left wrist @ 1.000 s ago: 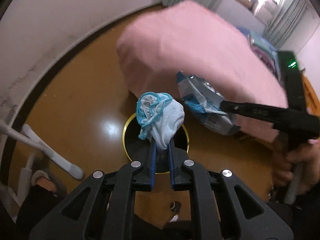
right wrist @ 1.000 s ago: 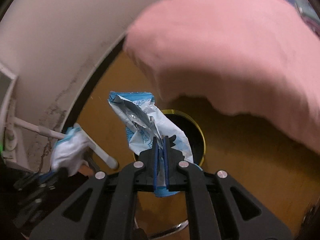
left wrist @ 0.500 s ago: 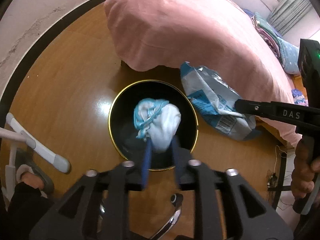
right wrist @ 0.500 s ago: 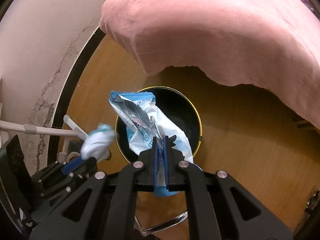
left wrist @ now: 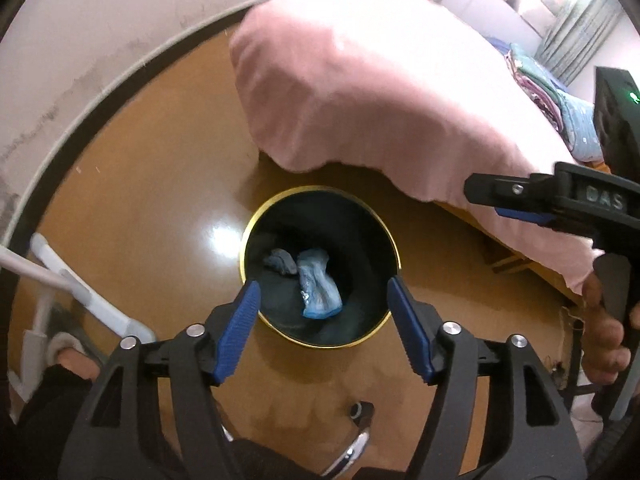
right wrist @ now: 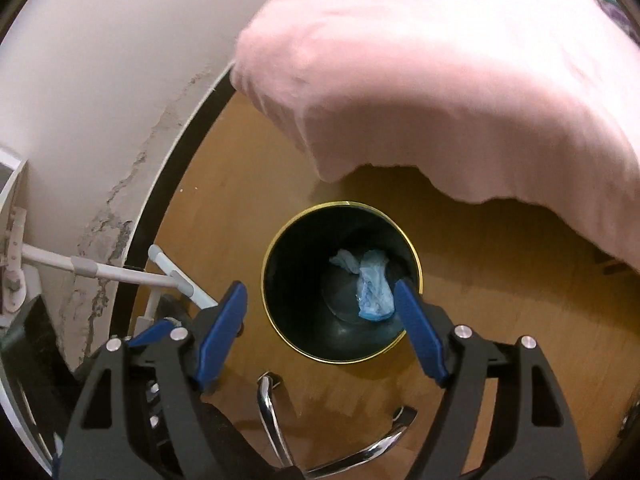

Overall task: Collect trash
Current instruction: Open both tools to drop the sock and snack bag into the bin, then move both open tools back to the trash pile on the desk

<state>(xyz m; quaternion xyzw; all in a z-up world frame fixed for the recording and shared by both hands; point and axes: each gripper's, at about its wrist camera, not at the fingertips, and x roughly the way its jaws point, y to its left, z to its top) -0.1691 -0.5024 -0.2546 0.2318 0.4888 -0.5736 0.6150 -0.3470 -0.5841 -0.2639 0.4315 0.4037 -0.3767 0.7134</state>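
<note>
Hanging over the floor, the left gripper (left wrist: 324, 320) has its two blue fingers (left wrist: 236, 330) spread wide apart, and they hold nothing. The right gripper (right wrist: 320, 328) is spread wide too, and it also holds nothing. In the left view it reaches in from the right edge, with a hand (left wrist: 606, 344) around its grip.

Just past the fingertips of both grippers stands a round black trash can (left wrist: 280, 200) with a thin gold rim. It sits on the shiny brown wooden floor (left wrist: 160, 184). Both grippers are above the can, and its open mouth shows between their fingers.

Down at the bottom of the can lies the trash. A crumpled blue and white wrapper (left wrist: 318, 284) lies there, and a small gray-white wad (left wrist: 280, 261) lies right beside it, on its left. From the right view the wrapper (right wrist: 374, 286) sits close to the tip of the right-hand finger, but it is deep in the can and not touching it. Neither gripper touches the trash.

To the left of the can, white tubes (right wrist: 120, 274) lean near the wall (right wrist: 100, 80). The wall has cracked, peeling paint low down.

Behind the can, a big pink blanket (left wrist: 380, 88) hangs over the edge of a bed and almost reaches the can's far rim. Far back, folded bedding (left wrist: 560, 108) and curtains (left wrist: 576, 40) show.
</note>
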